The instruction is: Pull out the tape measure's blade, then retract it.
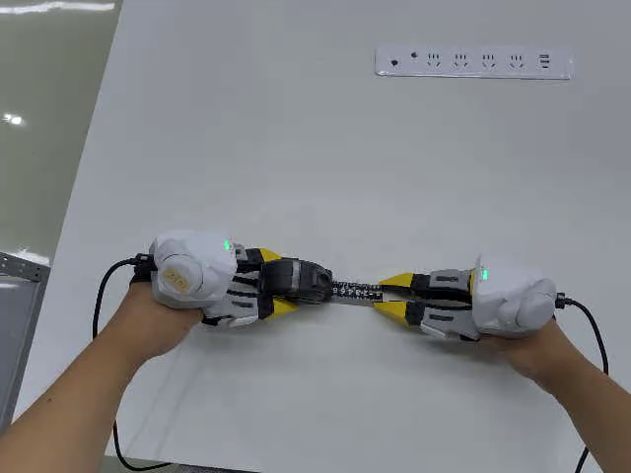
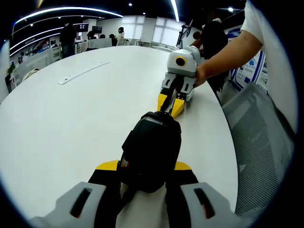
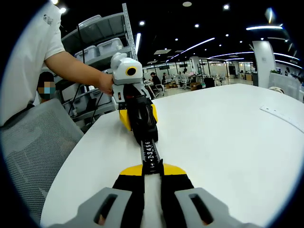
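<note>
A black tape measure [image 1: 296, 280] sits clamped in my left gripper [image 1: 279, 282], just above the white table; its case [image 2: 152, 149] bulges between the yellow jaws. A short length of numbered blade [image 1: 356, 291] runs from the case to my right gripper [image 1: 386, 295], which is shut on the blade's end. Along the right gripper's jaws the blade [image 3: 151, 153] reads 2 3 4 5 6 and leads back to the tape measure [image 3: 143, 118]. The right gripper [image 2: 171, 102] faces me in the left gripper view. The left gripper [image 3: 137, 119] holds the case in the right gripper view.
A white power strip [image 1: 473, 62] lies flat at the far side of the table [image 1: 296, 148]. The table's near edge is close under my arms. A grey mesh chair [image 2: 266, 142] stands beside the table, and black cables [image 1: 99, 305] trail from both grippers.
</note>
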`<state>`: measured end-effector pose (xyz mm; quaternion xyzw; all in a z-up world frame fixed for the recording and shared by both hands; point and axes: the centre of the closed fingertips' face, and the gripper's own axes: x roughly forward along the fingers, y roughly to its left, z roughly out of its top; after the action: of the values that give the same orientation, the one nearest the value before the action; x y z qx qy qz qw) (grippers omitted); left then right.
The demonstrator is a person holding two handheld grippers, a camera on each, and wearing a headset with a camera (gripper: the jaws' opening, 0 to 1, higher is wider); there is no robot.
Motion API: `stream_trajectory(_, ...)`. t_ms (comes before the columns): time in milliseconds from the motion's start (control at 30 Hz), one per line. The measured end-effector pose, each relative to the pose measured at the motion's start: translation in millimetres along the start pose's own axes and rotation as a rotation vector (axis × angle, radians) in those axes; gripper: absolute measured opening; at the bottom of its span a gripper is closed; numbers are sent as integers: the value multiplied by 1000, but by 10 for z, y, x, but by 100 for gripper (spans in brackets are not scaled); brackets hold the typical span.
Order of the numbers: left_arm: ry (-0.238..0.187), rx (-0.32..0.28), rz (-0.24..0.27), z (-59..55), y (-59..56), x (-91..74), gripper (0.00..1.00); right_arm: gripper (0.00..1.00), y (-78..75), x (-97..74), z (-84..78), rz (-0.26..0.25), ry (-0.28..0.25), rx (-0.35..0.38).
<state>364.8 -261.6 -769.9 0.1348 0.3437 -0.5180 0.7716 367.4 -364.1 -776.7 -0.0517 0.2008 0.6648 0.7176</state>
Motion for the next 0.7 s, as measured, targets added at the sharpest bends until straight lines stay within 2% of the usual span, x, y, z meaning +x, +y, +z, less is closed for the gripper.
stream_trajectory(700, -3, -1, -3, -2, 6, 13, 33, 10, -31, -245, -70, -27, 0, 10)
